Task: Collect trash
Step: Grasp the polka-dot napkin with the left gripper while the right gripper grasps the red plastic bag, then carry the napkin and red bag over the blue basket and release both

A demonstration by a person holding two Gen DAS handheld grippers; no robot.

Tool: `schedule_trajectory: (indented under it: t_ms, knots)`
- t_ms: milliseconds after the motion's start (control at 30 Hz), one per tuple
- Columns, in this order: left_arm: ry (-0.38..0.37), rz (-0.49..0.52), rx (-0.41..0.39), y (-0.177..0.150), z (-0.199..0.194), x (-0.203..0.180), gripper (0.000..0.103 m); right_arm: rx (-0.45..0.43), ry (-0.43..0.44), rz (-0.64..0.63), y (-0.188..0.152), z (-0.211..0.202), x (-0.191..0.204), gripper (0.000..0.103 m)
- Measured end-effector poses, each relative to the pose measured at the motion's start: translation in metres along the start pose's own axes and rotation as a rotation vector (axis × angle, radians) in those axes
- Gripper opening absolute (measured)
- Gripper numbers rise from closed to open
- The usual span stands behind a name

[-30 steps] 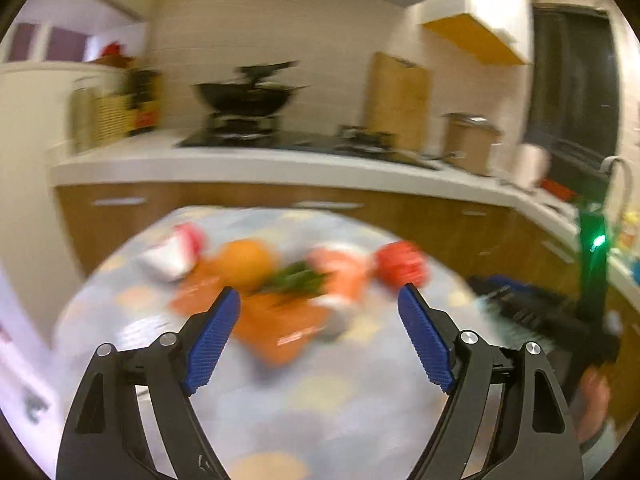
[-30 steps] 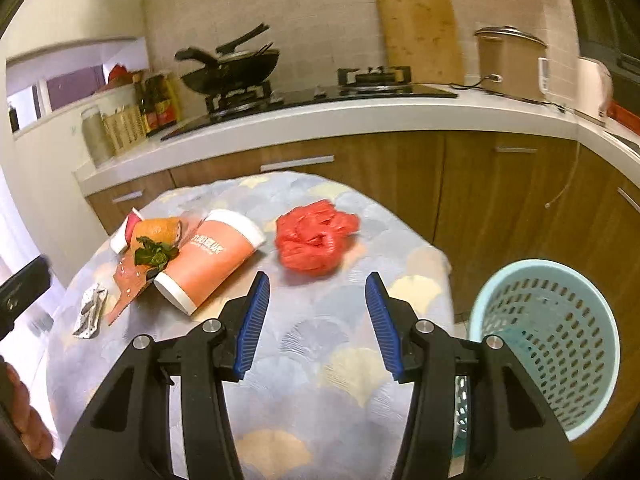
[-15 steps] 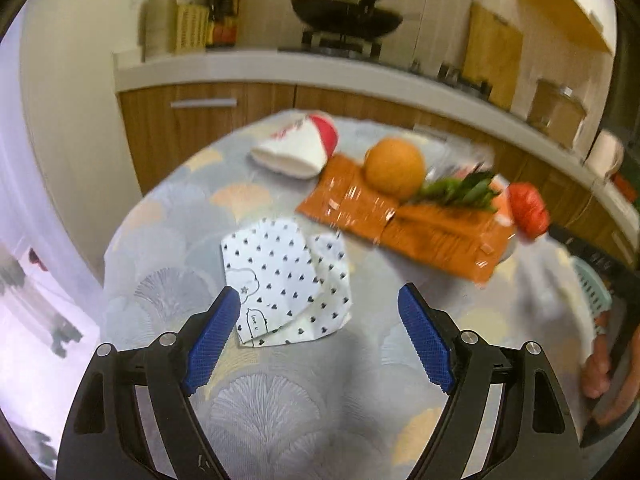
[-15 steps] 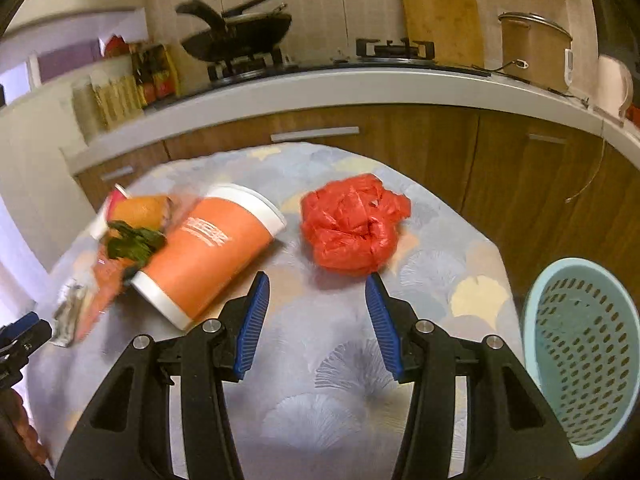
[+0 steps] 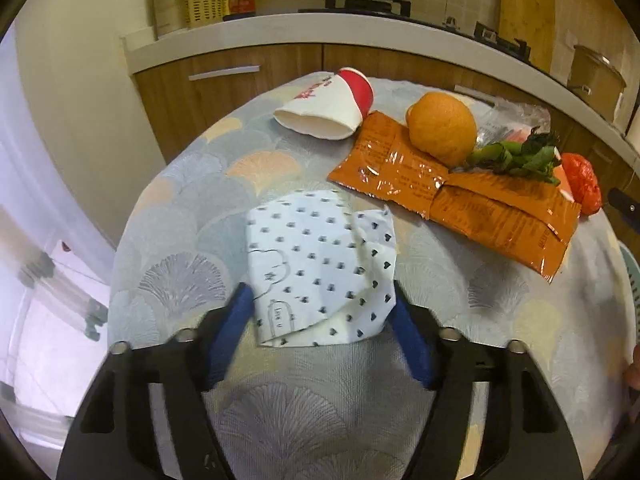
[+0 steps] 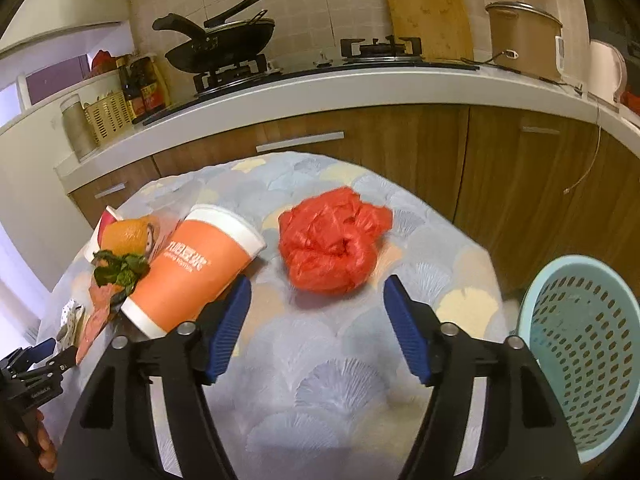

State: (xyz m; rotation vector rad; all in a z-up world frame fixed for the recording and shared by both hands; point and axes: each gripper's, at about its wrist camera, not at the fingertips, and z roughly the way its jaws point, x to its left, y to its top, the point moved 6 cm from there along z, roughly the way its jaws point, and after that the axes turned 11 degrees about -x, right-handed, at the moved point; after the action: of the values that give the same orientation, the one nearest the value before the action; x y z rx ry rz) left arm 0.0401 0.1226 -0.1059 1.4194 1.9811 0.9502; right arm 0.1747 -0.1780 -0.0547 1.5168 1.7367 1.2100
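My left gripper (image 5: 320, 300) is open, its blue fingers either side of the near edge of a white heart-print napkin (image 5: 316, 264) lying flat on the table. Beyond lie an orange foil wrapper (image 5: 460, 192), an orange (image 5: 442, 128), wilted greens (image 5: 516, 156) and a tipped red-and-white paper cup (image 5: 328, 106). My right gripper (image 6: 316, 300) is open, just short of a crumpled red plastic bag (image 6: 332, 240). A tipped orange paper cup (image 6: 196, 272) lies left of it, touching the left finger.
A light-blue perforated bin (image 6: 580, 356) stands off the table's right edge. The round table has a scallop-print cloth (image 6: 344, 380). Wooden cabinets and a counter with a wok (image 6: 224, 44) run behind. The left gripper shows in the right wrist view (image 6: 32, 368).
My left gripper swung from the table's middle down and forward to the napkin, now straddling its edge. My right gripper moved closer to the red bag.
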Motion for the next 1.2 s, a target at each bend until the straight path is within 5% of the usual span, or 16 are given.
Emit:
schedule_trajectory:
  t_ms: [133, 267, 667, 733, 800, 1200]
  knots:
    - [-0.016, -0.032, -0.018, 0.004, -0.001, 0.004, 0.038, 0.008, -0.005, -0.024, 0.011, 0.014, 0.002, 0.083]
    - [-0.041, -0.045, -0.067, 0.016, -0.005, 0.0, 0.011, 0.037, -0.044, -0.045, 0.01, 0.04, 0.002, 0.087]
    - [-0.176, -0.072, -0.142, 0.026, -0.009, -0.021, 0.009, 0.132, -0.086, 0.01, 0.005, 0.079, -0.013, 0.086]
    - [-0.197, -0.079, -0.148, 0.026, -0.01, -0.02, 0.009, 0.141, -0.074, -0.006, 0.003, 0.079, -0.009, 0.057]
    - [-0.207, -0.081, -0.159, 0.027, -0.012, -0.021, 0.009, 0.123, -0.089, -0.017, 0.004, 0.075, -0.007, 0.047]
    - [-0.274, -0.046, -0.273, 0.05, -0.061, -0.048, 0.009, 0.005, -0.083, 0.012, 0.009, 0.008, -0.02, 0.042]
